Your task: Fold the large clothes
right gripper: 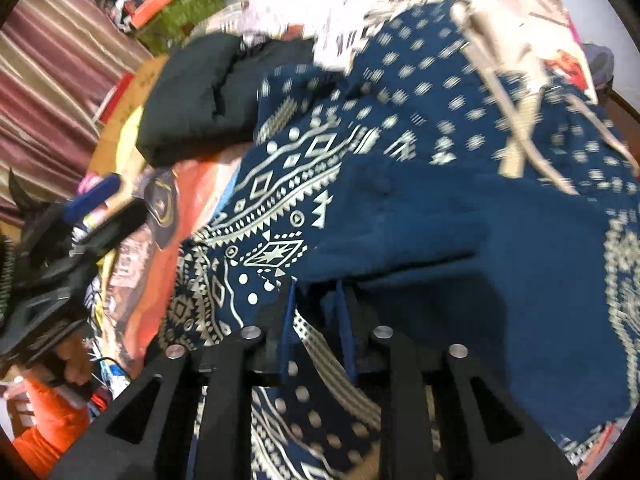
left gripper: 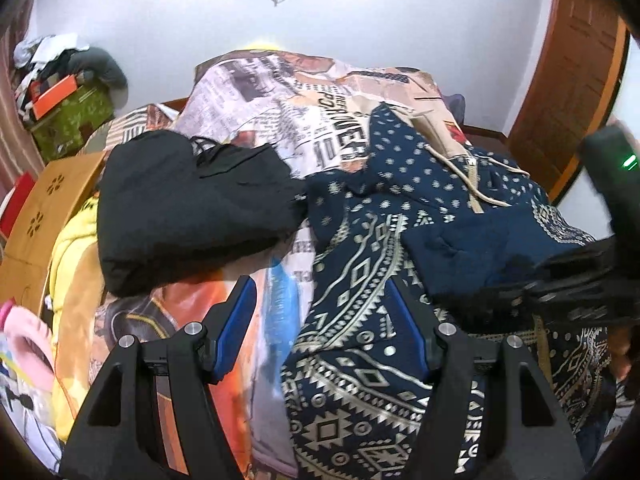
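Garment: navy hoodie with cream geometric print, spread across the bed, hood end with pale drawstrings toward the far wall, hem end nearest both cameras.
Fold: a plain navy panel, the inside face of the cloth, lying turned over the printed side at mid-body.
Bed cover: newspaper-print blanket with orange and blue patches, under the hoodie and bunched high at the far end.
Neighbour: black garment, folded into a thick bundle, just left of the hoodie and touching its upper left edge.
Left claw: wide apart, blue pads clear of any cloth, hovering above the hoodie's left edge where it meets the blanket.
Right claw: narrow gap, blue pads close together, a cream-striped strip of the hoodie's hem running between them; pressing or merely resting there, cannot tell.
Right claw from the left view: dark blurred body low over the hoodie's right side, green light on the handle.
Left claw from the right view: black frame at the left edge, held by a hand with an orange sleeve.
Surroundings: yellow cloth and brown card left of the bed, green box piled with clutter in the far corner, striped curtain, wooden door at right.
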A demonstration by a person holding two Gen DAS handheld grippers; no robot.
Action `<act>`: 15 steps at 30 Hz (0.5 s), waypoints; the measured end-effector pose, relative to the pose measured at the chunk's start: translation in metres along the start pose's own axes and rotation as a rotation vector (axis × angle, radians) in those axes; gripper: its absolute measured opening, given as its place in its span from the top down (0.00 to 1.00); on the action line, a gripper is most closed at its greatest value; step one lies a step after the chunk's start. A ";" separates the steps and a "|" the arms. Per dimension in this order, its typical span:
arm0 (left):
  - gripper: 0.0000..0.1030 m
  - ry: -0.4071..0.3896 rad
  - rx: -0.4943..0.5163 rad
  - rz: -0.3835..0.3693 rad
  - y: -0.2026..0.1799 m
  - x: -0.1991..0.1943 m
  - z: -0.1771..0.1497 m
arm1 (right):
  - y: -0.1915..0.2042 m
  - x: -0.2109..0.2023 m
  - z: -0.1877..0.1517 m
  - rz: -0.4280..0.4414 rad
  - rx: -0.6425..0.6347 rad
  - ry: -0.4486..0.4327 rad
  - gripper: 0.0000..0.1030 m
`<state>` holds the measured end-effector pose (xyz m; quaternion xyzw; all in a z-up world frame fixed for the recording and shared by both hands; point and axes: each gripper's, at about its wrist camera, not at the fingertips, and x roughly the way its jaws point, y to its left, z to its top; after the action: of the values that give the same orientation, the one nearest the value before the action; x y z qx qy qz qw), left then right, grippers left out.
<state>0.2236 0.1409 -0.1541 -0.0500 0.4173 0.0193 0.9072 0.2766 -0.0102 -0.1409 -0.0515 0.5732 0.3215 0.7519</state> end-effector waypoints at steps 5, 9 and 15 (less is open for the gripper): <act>0.37 0.009 0.071 -0.006 -0.031 0.008 0.010 | -0.024 -0.064 -0.010 -0.074 0.015 -0.192 0.58; 0.37 0.024 0.138 -0.021 -0.061 0.017 0.016 | -0.052 -0.112 -0.021 -0.193 0.041 -0.326 0.54; 0.37 0.061 0.257 -0.036 -0.112 0.040 0.016 | -0.099 -0.150 -0.042 -0.370 0.110 -0.417 0.45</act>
<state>0.2709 0.0312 -0.1657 0.0586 0.4427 -0.0519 0.8932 0.2750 -0.1706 -0.0496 -0.0473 0.4038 0.1509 0.9011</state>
